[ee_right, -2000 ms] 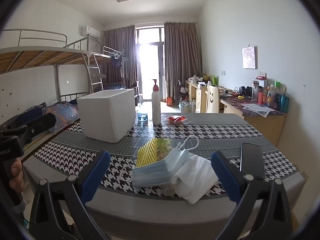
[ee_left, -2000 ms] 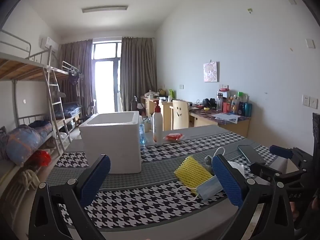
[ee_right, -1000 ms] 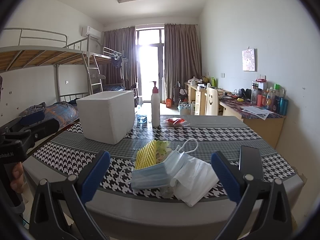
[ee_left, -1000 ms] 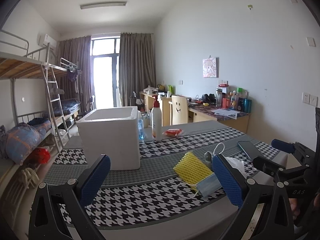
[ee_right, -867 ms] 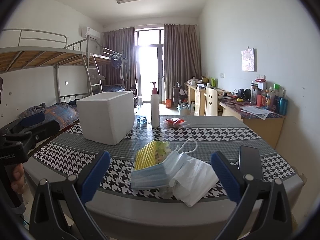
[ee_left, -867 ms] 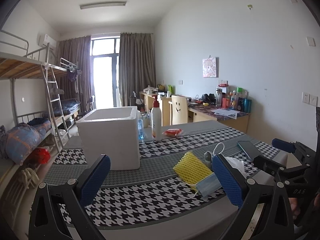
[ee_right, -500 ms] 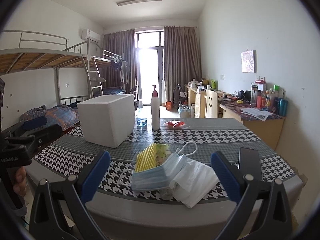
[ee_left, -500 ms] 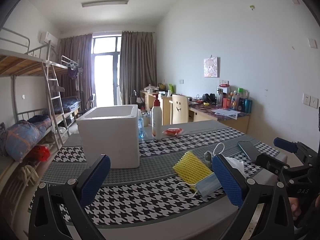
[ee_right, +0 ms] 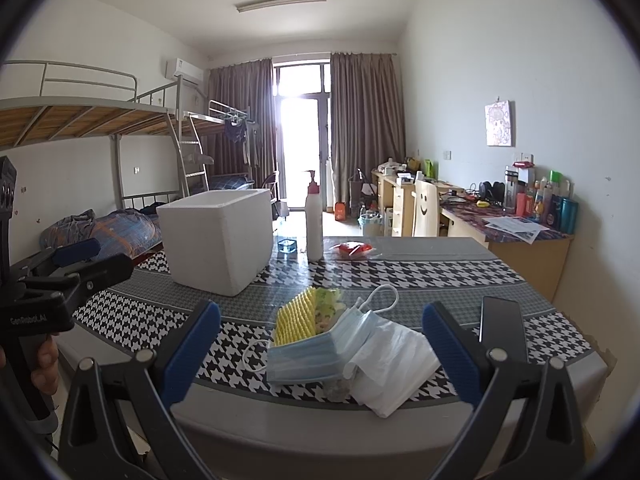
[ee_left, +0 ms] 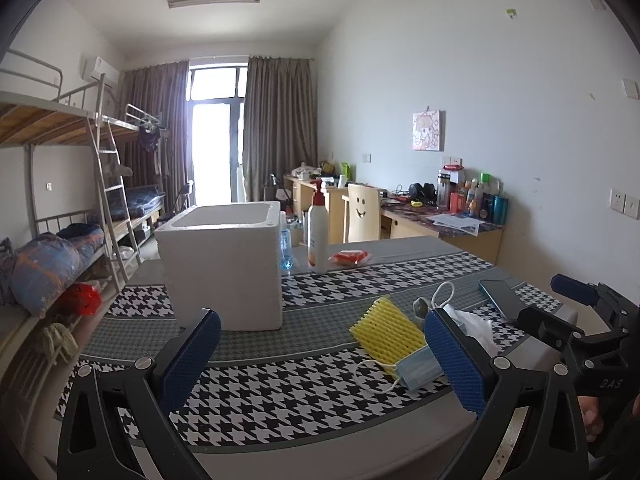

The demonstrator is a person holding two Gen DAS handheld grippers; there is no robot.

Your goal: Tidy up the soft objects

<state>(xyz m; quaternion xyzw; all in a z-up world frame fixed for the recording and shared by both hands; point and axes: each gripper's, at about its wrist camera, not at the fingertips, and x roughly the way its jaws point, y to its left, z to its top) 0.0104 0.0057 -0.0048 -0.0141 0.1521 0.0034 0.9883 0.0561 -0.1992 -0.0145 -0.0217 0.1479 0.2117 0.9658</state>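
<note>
A pile of soft things lies near the table's front edge: a yellow foam net (ee_right: 295, 316), a blue face mask (ee_right: 316, 350) and a white plastic bag (ee_right: 394, 364). The foam net (ee_left: 386, 334) and mask (ee_left: 418, 368) also show in the left wrist view. A white foam box (ee_left: 224, 264), open on top, stands to the left; it shows in the right wrist view too (ee_right: 218, 236). My left gripper (ee_left: 322, 360) is open and empty before the table edge, left of the pile. My right gripper (ee_right: 320, 354) is open and empty, facing the pile from the front.
A black phone (ee_right: 502, 330) lies right of the pile. A pump bottle (ee_right: 314, 220), a small blue glass (ee_right: 287, 246) and a red packet (ee_right: 352, 249) stand at the table's far side. A bunk bed (ee_right: 120, 128) is left, desks (ee_right: 516, 232) right.
Both grippers have risen and tilted slightly, so the table sits a bit lower in view. Both stay open and nothing on the table has moved.
</note>
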